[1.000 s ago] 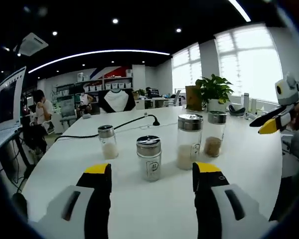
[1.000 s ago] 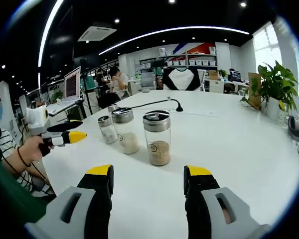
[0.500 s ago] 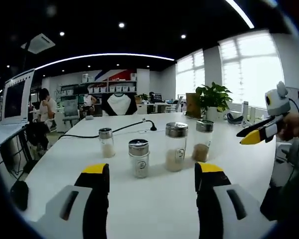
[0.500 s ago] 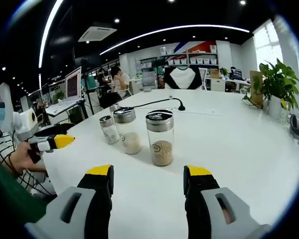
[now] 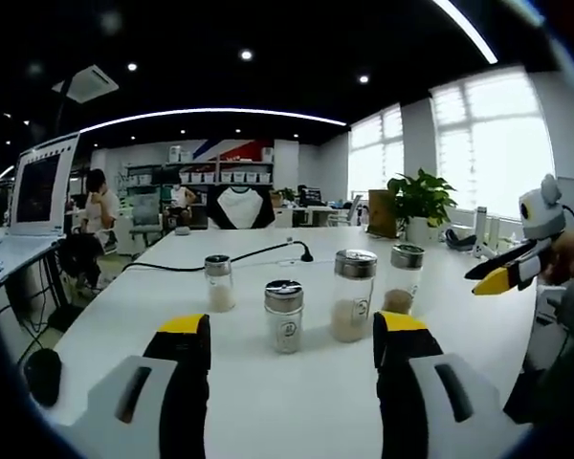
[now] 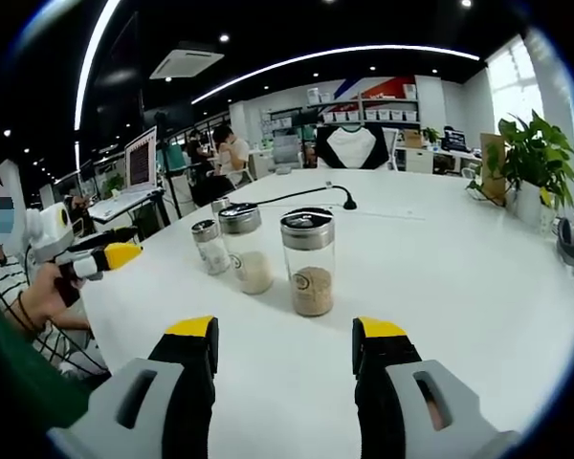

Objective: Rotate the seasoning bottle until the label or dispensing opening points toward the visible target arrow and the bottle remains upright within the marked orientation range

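Observation:
Several seasoning bottles with metal lids stand upright in a row on the white table (image 5: 297,402). In the left gripper view a short labelled bottle (image 5: 284,316) stands ahead, between a small bottle (image 5: 218,283) and a taller bottle of pale powder (image 5: 352,295); a bottle of brown granules (image 5: 403,277) is at the right end. My left gripper (image 5: 292,330) is open, short of the row. My right gripper (image 6: 285,333) is open too, facing the brown bottle (image 6: 308,261), with the pale bottle (image 6: 245,247) and small bottle (image 6: 209,247) behind it. Each gripper appears in the other's view (image 5: 488,282) (image 6: 124,254).
A black cable (image 5: 258,253) runs across the table behind the bottles. A potted plant (image 5: 423,201) stands at the far right edge. A monitor (image 5: 38,186) and a dark mouse (image 5: 40,375) are at the left. People sit at desks in the back.
The left gripper view has drawn back, so the bottles look smaller and farther. The right gripper view has barely shifted. The bottles have not moved.

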A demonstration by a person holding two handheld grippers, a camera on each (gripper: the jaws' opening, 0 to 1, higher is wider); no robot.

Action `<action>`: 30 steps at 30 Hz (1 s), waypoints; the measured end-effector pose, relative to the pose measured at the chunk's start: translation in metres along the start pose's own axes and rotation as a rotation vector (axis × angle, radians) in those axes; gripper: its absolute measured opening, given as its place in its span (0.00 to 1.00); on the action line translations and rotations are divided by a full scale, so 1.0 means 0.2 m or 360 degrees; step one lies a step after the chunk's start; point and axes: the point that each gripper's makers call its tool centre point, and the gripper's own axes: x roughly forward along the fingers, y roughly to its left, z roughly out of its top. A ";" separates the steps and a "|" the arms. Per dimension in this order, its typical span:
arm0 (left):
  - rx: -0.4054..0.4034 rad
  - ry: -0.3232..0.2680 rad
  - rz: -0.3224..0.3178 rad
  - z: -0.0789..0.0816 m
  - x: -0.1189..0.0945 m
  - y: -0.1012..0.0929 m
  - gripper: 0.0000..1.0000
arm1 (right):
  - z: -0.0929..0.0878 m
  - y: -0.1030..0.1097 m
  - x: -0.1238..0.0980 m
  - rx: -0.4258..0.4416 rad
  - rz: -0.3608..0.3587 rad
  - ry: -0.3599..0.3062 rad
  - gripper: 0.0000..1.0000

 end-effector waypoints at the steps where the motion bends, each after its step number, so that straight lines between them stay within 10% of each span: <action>1: -0.0003 0.0000 0.0001 0.00 0.00 0.01 0.73 | 0.00 0.00 0.00 0.0000 -0.0001 -0.0001 0.56; 30: -0.0046 -0.0079 0.0067 0.20 0.38 0.36 0.74 | 0.01 0.00 -0.02 -0.0014 -0.0004 -0.0005 0.56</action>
